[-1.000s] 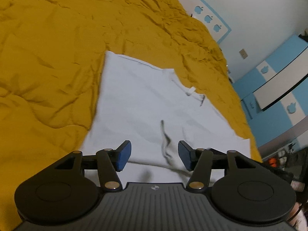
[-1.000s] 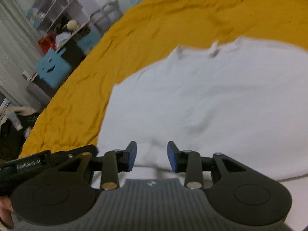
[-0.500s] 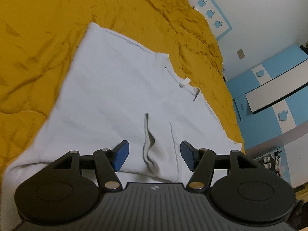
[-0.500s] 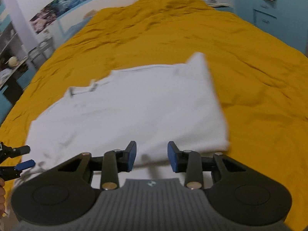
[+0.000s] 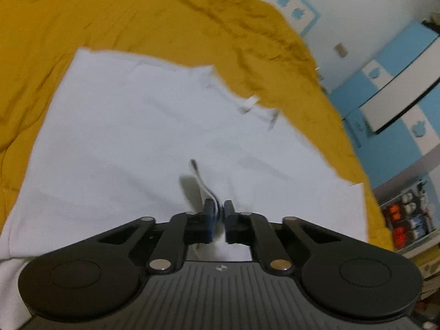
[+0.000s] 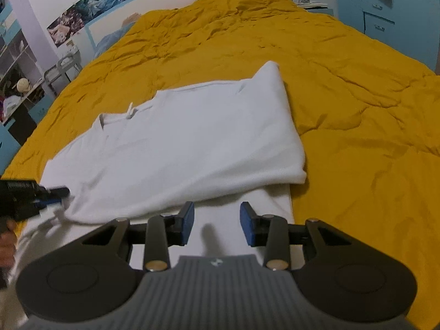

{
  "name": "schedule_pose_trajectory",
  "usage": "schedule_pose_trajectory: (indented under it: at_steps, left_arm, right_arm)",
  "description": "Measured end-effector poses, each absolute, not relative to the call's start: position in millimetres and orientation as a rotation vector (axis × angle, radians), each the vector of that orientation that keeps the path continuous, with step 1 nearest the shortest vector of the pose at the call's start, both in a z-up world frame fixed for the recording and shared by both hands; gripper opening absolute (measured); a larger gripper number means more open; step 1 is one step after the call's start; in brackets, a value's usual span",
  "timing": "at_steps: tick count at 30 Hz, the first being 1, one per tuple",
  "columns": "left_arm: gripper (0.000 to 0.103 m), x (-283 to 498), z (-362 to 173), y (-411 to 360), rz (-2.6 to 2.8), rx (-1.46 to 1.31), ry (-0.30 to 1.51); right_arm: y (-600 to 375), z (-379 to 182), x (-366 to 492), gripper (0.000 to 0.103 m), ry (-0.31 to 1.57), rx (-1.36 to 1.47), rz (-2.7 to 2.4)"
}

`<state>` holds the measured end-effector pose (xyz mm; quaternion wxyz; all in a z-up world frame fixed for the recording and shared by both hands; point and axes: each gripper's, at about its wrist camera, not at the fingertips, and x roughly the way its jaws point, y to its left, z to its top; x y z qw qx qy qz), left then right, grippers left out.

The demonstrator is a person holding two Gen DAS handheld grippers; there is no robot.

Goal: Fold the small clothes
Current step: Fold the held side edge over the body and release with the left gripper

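A white garment [image 5: 132,126] lies spread on a mustard-yellow bedspread [image 5: 137,13]. In the right wrist view the white garment [image 6: 192,137] shows one side folded over, with a second layer sticking out beneath at the near edge. My left gripper [image 5: 218,209] is shut on a raised pinch of the white cloth near its near edge. It also shows at the left of the right wrist view [image 6: 52,195]. My right gripper [image 6: 217,220] is open and empty, just above the garment's near edge.
The yellow bedspread [image 6: 357,96] stretches wide to the right and far side. Blue cabinets [image 5: 398,82] and a shelf of small items [image 5: 407,214] stand beyond the bed's right edge. Shelves and a cart [image 6: 63,68] stand at the far left.
My left gripper has closed on a fold of the white cloth. The right gripper has swung right, from the garment's left side to its near edge, and has stayed open.
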<state>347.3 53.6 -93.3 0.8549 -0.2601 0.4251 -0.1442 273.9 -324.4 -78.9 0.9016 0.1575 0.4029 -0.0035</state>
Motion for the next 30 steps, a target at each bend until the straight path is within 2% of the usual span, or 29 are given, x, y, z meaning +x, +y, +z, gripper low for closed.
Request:
schedule_pose_trajectory:
  at_steps: [4,5,7,17,21,24,25,26,28,30]
  left_arm:
    - [0.002,341,-46,44,-0.37,-0.545,0.796]
    - [0.002,341,-34,40,-0.387,-0.542,0.775]
    - [0.002,343,-7,29,-0.408,-0.53,0.74]
    - [0.002,355,107,-30,-0.565,-0.482,0.578]
    - [0.002,347,151,-35,-0.608,-0.471,0.457]
    - [0.002,340,166,-19,-0.563,-0.458,0.395]
    - [0.002,341,164,-12,-0.532,-0.452,0.4]
    - [0.002,341,160,-3,-0.498,-0.45,0.412]
    - [0.002,347,139,17,-0.416,-0.45,0.469]
    - [0.002,348,112,42,-0.33,-0.455,0.537]
  right_arm:
    - [-330,-76,267,0.034,0.814,0.282,-0.061]
    - [-331,-74,266,0.044,0.803,0.251,-0.091]
    - [-332,-73,267,0.051,0.799,0.186,-0.138]
    - [-345,-94,312,0.05,0.849,0.134,-0.132]
    - [-353,-93,327,0.05,0.82,0.165,-0.143]
    - [-364,-85,330,0.037,0.779,0.202,-0.153]
    - [-369,-84,330,0.028,0.773,0.214,-0.164]
    - [-372,-84,330,0.026,0.773,0.221,-0.169]
    - [-376,-87,330,0.024,0.784,0.23,-0.151]
    - [-377,-92,329,0.009,0.802,0.225,-0.134]
